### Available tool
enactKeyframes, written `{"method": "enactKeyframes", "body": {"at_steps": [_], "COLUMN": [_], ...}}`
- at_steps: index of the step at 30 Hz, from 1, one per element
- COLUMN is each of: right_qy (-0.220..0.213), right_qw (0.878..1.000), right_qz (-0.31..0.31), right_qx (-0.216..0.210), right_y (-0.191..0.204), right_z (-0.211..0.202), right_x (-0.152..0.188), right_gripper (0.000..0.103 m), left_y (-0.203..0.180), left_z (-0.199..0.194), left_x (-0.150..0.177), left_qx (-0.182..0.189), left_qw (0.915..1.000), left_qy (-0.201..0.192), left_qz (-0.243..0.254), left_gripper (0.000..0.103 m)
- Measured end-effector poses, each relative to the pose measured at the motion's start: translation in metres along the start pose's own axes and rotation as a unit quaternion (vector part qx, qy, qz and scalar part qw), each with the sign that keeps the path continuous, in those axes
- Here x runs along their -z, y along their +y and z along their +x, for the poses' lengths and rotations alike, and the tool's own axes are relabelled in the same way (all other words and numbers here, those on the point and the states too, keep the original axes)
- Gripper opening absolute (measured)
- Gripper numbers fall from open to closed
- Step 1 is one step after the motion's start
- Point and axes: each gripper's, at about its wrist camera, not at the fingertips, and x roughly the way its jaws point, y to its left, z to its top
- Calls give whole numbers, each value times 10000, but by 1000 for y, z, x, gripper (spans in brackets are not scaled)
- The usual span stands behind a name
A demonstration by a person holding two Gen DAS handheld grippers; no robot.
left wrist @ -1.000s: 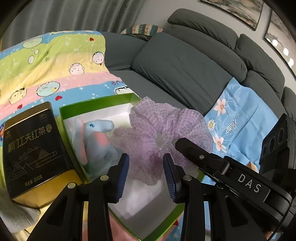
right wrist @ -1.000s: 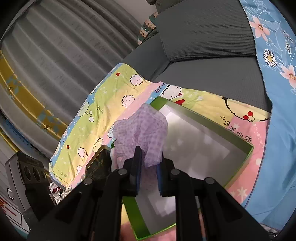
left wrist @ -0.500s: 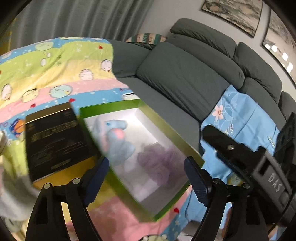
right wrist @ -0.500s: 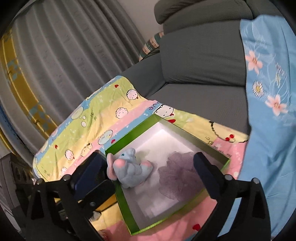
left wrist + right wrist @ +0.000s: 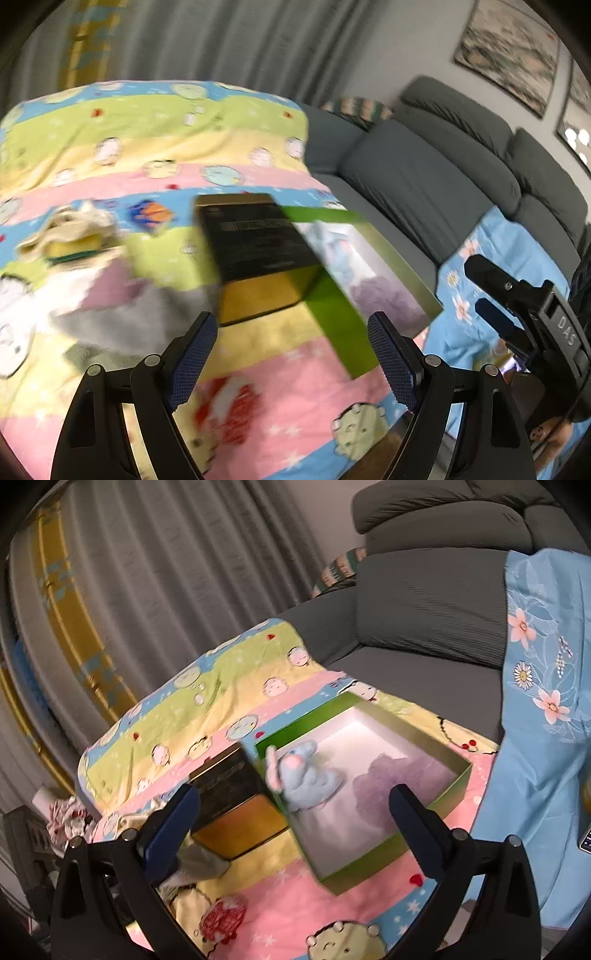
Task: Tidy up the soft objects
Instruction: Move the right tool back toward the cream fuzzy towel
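Sofa: grey fabric sofa (image 5: 424, 602), upper right of the right wrist view.
Blanket: striped cartoon-print blanket (image 5: 221, 686) across the middle.
Box: open green cardboard box (image 5: 456, 781), centre, on the blanket.
Tin: black-and-gold tin (image 5: 231, 801) just left of the box.
Toy: blue plush toy (image 5: 306, 775) inside the box's left part.
Scrunchie: purple gauzy scrunchie (image 5: 399, 779) inside, right of the toy.
Left gripper (image 5: 291, 350): jaws wide apart, empty.
Right gripper (image 5: 295, 819): jaws wide apart, empty.

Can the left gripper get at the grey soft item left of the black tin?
Probably yes. The left gripper has its jaws wide open and empty, and the grey cloth lies uncovered on the blanket, beside the tin, nothing between.
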Motion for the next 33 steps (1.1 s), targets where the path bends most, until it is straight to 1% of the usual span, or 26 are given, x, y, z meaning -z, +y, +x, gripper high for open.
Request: {"method": "enactKeyframes", "body": {"at_steps": [2,7,10,14,17,20,21,23,26,28,33], "right_qy": [64,255,364,579,816,1224,1401,1608,1973,2204,2520], "right_qw": [9999,9986,9971,9939,9908,9827,9782,9716,9580,9507,9414], "right_qz": [-89,-381,-520,-689,-673,-663,-682,-721,-777,-964,-1679], "right_qx": [-69,-270,-410,-635,-849,-1223,-1373,-1582,-1928,-1958,-1484], "right_y": [9,38,56,77,95,120,133,153,192,218,280], "right_z": [0,0,2,7,18,37,48,62,94,117,177], "right_x": [5,17,23,31,39,48,51,53,51,51,60], "right_gripper": [102,102,102,102,102,102,102,102,102,102,102], "left_y": [14,54,78,111,134,154,159,169,184,193,214], "left_z": [-15,-53,-70,-87,-93,-99,-101,-105,-107,-109,-107], "left_x": [5,21,34,47,57,63,66,70,73,75,77], "left_qx": [-166,-811,-997,-1265,-1615,-1764,-1793,-1803,-1849,-1865,-1907], "left_qw": [9998,9956,9927,9869,9792,9756,9744,9729,9701,9686,9640], "left_qy": [-48,-312,-369,-406,-350,-285,-299,-296,-267,-260,-214], "left_qz": [-88,-342,-570,-912,-1175,-1276,-1326,-1417,-1549,-1623,-1841], "left_gripper": [84,84,84,84,84,84,84,84,84,84,84]}}
